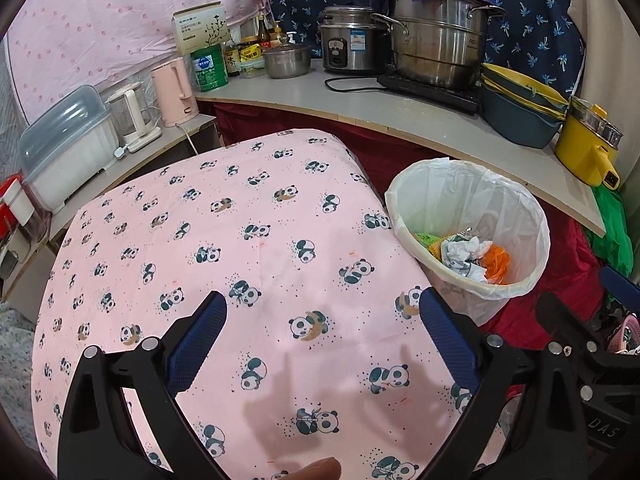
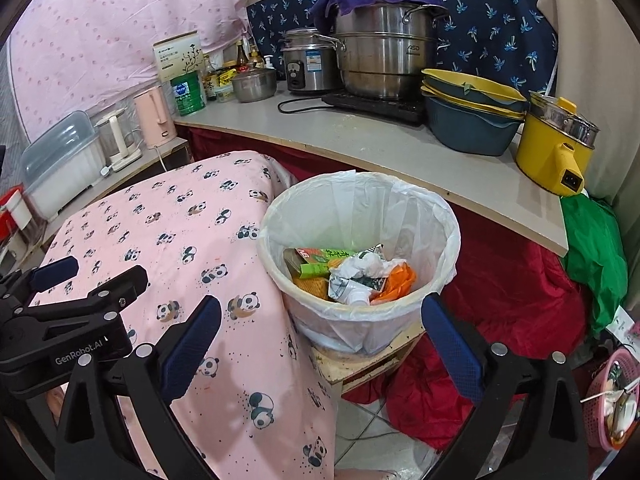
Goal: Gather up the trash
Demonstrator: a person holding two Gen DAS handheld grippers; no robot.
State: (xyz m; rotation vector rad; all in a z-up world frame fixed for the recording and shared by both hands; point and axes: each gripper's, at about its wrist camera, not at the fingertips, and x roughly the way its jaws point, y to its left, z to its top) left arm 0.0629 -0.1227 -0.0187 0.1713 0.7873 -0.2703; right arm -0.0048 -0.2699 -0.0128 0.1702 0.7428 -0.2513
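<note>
Apparently the collecting is at or near its end, since no loose trash can be made out on the panda cloth (image 1: 248,240) ahead of the fingers. If anything is left, it would best be sought by sweeping both cameras across the cloth and the floor before any descent is made. A piece should be approached from above with the fingers straddling it, closed only once it sits between the pads, and carried over the rim before release, so that the thin liner is not snagged.

The left gripper (image 1: 322,342) is held with its fingers spread wide; nothing is pinched between them, and only bare cloth is seen in the gap. The right gripper (image 2: 320,350) is likewise spread wide and empty, with the near rim of the trash bin (image 2: 280,216) lying just beyond and between its fingertips.

The trash (image 2: 352,276) is found inside the lined bin: crumpled white paper, green and orange wrappers and what looks like a small bottle, piled at the bottom. From the left fingers the bin (image 1: 400,188) is seen ahead and to the right, just beside the edge of the cloth-covered table.
</note>
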